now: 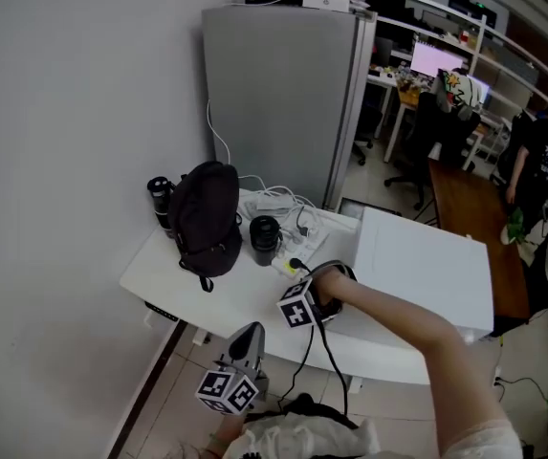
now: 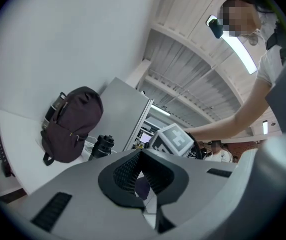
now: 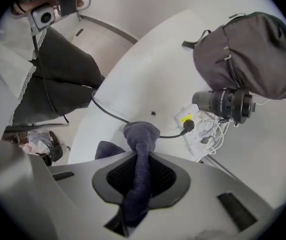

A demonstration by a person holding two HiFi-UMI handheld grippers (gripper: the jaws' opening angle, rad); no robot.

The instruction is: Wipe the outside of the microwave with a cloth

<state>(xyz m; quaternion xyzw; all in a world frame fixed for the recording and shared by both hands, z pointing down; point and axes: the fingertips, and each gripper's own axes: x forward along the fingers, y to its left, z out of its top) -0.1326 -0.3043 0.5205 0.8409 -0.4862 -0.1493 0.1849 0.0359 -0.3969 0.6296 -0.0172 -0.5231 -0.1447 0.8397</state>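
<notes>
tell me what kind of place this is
Probably an office or lab workspace: a lit monitor and a swivel chair at the back, and a backpack on a white table.

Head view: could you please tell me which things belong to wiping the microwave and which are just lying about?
For the job: cloth, held in the right gripper; microwave.

Lying about: backpack, bottle, black cup, power strip with its cables.

No writing, label or number can be read anywhere.
</notes>
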